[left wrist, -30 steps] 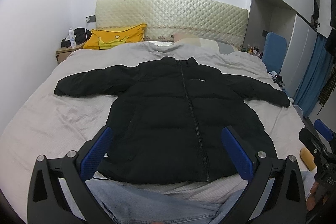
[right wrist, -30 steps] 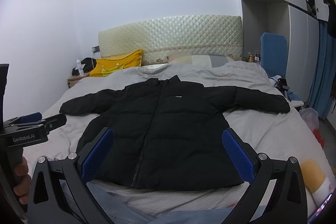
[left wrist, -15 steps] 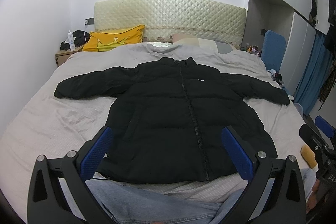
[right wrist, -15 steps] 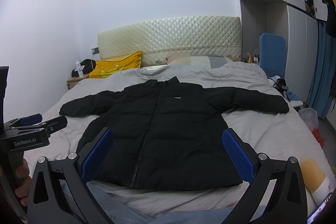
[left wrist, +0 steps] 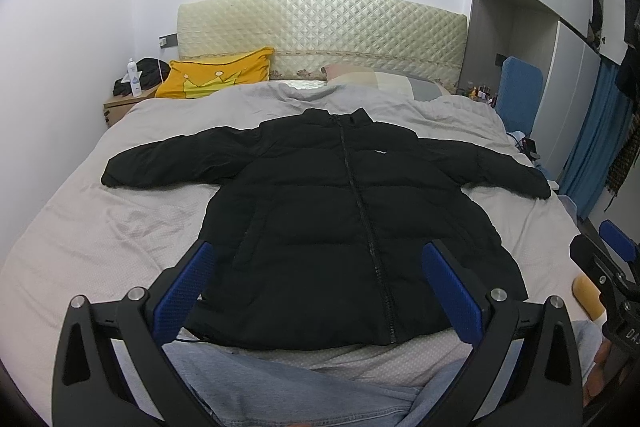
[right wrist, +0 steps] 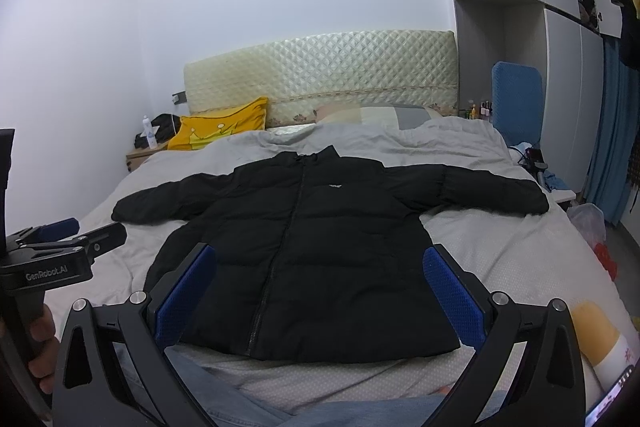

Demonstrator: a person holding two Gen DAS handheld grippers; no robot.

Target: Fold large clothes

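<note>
While the black jacket (left wrist: 352,227) lies flat w/ sleeves out, left gripper (left wrist: 320,291) & right gripper (right wrist: 320,291) hover wide, holding nothing; prob grab a sleeve next.

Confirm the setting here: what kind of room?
A home bedroom, most likely. A black jacket lies spread flat on a bed with a quilted headboard, a yellow pillow and a nightstand; wardrobe doors stand at the right.
</note>
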